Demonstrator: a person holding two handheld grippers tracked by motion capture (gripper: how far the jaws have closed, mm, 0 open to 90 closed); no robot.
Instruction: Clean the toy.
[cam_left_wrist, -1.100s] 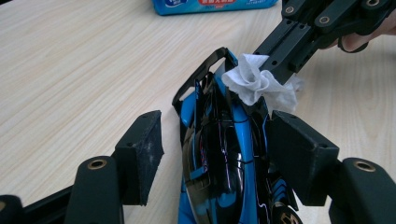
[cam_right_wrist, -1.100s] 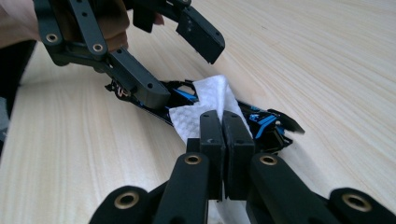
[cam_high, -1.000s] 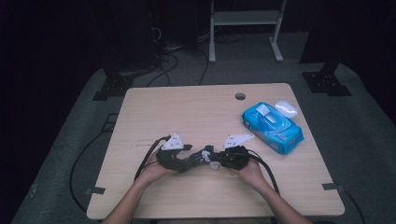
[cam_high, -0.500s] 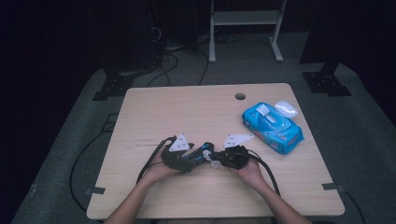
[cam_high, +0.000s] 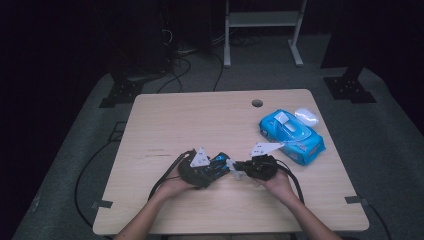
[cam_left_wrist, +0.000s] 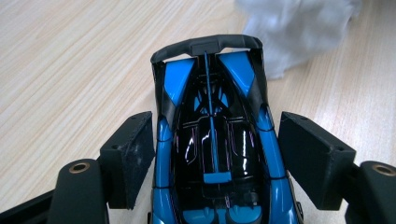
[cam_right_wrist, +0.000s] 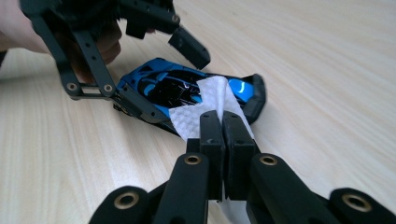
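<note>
Blue-and-black glossy plastic toy car (cam_left_wrist: 215, 144) lies on the pale wooden counter (cam_high: 210, 125), near its front edge, between our two hands. We have the left gripper (cam_left_wrist: 215, 154) straddling it: the pads (cam_left_wrist: 130, 154) stand just off the car's flanks, the jaws having just been opening, so the car sits between them released rather than clamped. The right gripper (cam_right_wrist: 223, 135) is clenched on a white embossed wet wipe (cam_right_wrist: 205, 105), whose free end drapes over the car's rear by the black spoiler.

We judge the step in hand to be wiping the car clean. The next move calls for steadying the car again with the left gripper, then dragging the wipe along the bodywork with light pressure so the car does not skid away.

Both forearms come in low from the counter's near edge, the hands (cam_high: 172, 187) resting on the wood and the grippers pointed inward toward each other. Further right lie a blue soft pack of wipes (cam_high: 292, 135) and a small white oval object (cam_high: 306, 116) just behind it.
</note>
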